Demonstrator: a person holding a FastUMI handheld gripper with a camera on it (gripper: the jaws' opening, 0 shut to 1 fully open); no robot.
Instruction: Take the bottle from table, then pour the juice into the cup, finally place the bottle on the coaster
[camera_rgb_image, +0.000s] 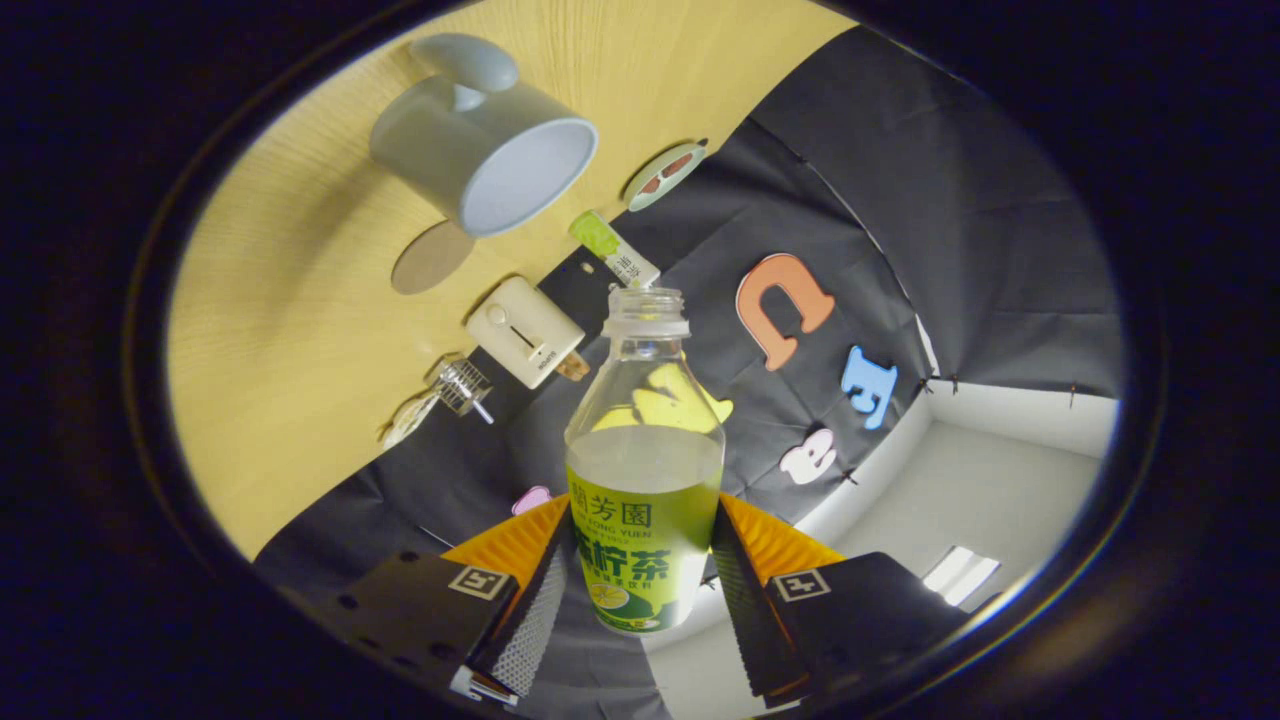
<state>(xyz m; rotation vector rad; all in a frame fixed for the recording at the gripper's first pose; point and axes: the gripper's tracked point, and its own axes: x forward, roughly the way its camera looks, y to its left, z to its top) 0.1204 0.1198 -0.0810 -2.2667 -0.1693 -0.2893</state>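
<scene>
Gripper (640, 590) closed on bottle (645, 470), both fingers pressed against its labelled sides. Bottle uncapped, partly full, lifted off table (290, 330), view rolled sideways. Cup (485, 135) far beyond fingers on the wood, mouth facing bottle. Round coaster (432, 257) just beside cup, nearer. White box (525, 330), small metal piece (463, 388), green tube (612, 247) between.
</scene>
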